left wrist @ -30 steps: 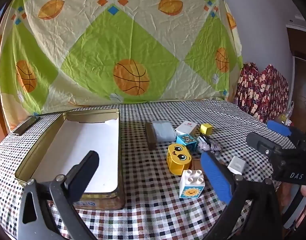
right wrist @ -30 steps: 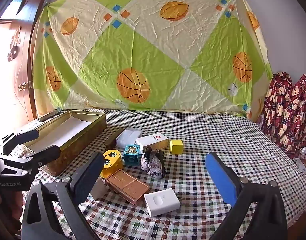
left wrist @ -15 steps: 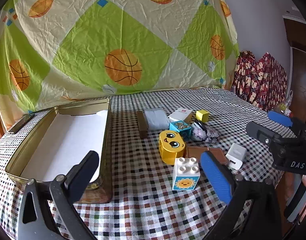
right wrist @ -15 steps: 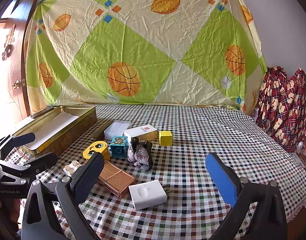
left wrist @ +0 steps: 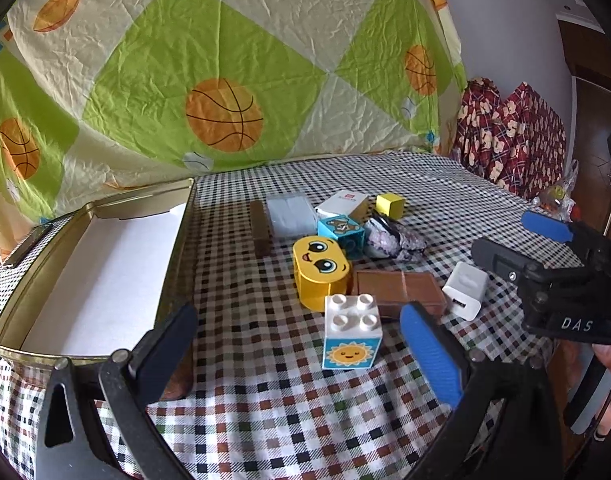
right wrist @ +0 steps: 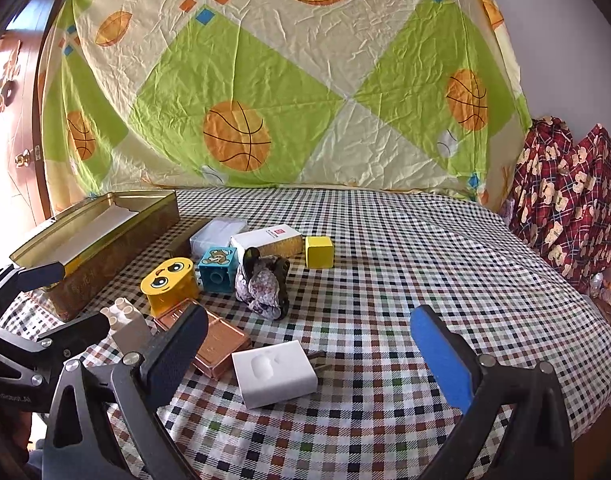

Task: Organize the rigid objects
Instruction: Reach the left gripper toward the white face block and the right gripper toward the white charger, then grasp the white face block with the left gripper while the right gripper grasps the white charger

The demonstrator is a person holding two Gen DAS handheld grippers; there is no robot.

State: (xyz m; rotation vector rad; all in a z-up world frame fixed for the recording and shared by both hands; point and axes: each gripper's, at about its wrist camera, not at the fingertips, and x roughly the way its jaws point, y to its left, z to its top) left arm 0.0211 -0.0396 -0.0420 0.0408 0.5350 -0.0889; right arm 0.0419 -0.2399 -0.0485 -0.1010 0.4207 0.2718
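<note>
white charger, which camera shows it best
The right wrist view: the white charger lies close and whole between the open fingers of the right gripper, prongs visible. In the left wrist view it is smaller, off to the right beside the brown box, showing mainly its port end.

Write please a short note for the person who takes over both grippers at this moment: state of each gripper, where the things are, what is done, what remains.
Left gripper: open, empty, pointed at the sun block.
Right gripper: open, empty, above the white charger.
Tin box: on the left of the table, lid off, only white lining inside.
On the cloth, all loose: yellow face block, blue bear block, small yellow cube, copper case, white carton.
Done: nothing packed yet.
Left: every item into the tin, probably the sun block first.
</note>
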